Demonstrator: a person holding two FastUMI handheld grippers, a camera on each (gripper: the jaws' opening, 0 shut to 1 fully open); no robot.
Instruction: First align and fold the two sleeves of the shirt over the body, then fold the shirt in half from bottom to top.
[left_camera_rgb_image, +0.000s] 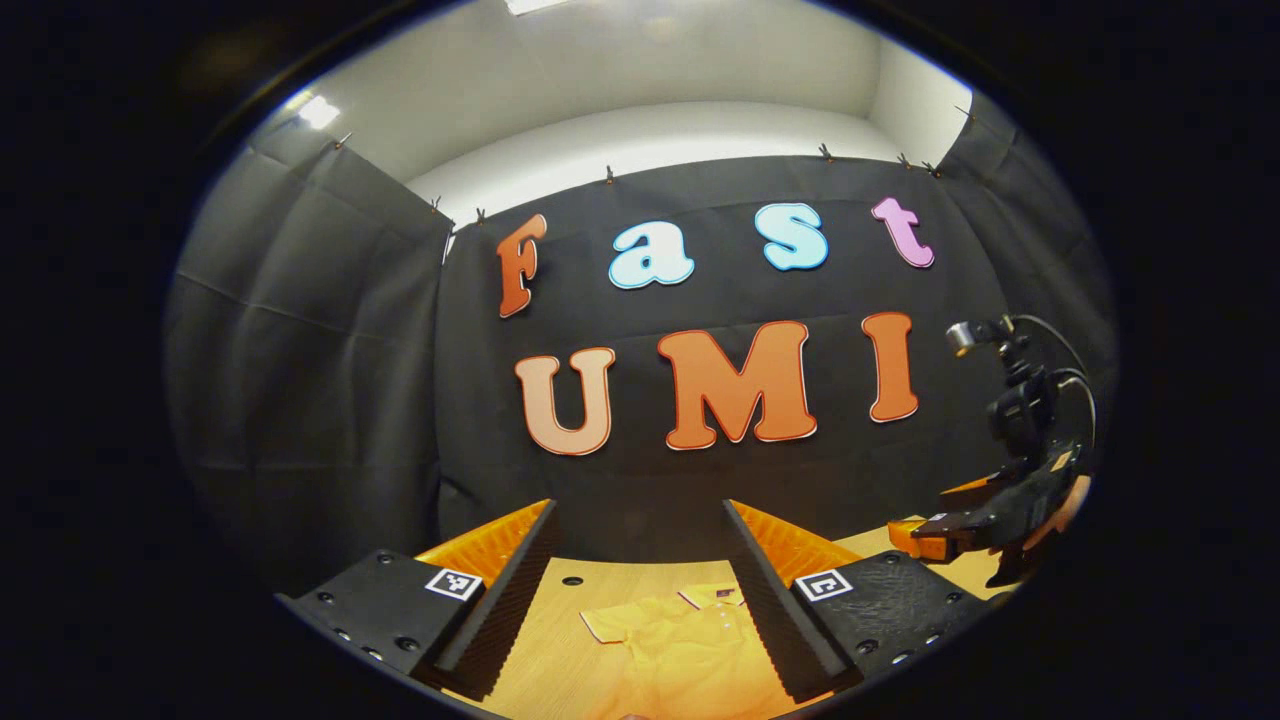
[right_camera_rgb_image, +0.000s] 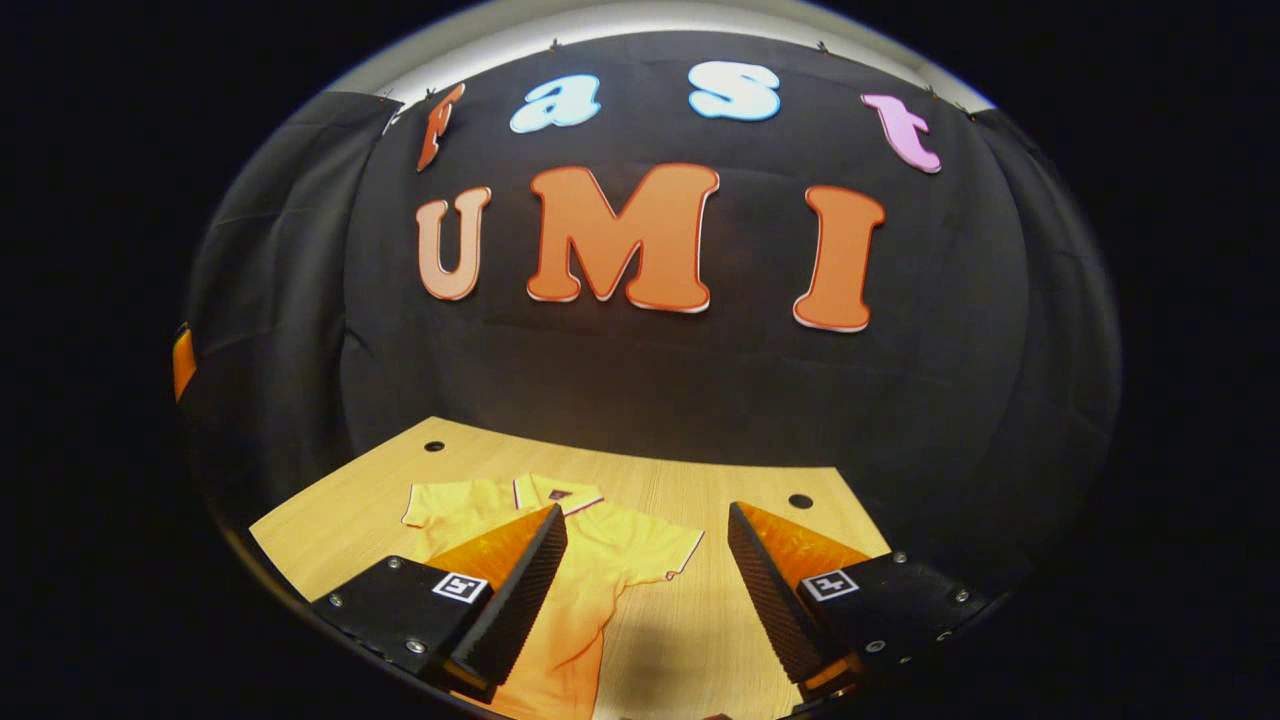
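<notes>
Both grippers hover with jaws spread wide, holding nothing. The yellow short-sleeved polo shirt (right_camera_rgb_image: 590, 560) lies flat on the light wooden table (right_camera_rgb_image: 760, 520), below and between the right gripper (right_camera_rgb_image: 645, 570) jaws. Soft, light, floppy cloth, I'd say: pinch each sleeve at its cuff.

Black cloth walls (left_camera_rgb_image: 300, 380), wooden table (right_camera_rgb_image: 700, 480), white ceiling (left_camera_rgb_image: 600, 70).

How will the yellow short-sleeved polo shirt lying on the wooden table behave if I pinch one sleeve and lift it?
The yellow short-sleeved polo shirt will probably be floppy: it lies flat with soft creases, so the sleeve should drape and trail. It looks thin, likely light. On the smooth wooden table the body may slide along rather than stay put.
</notes>
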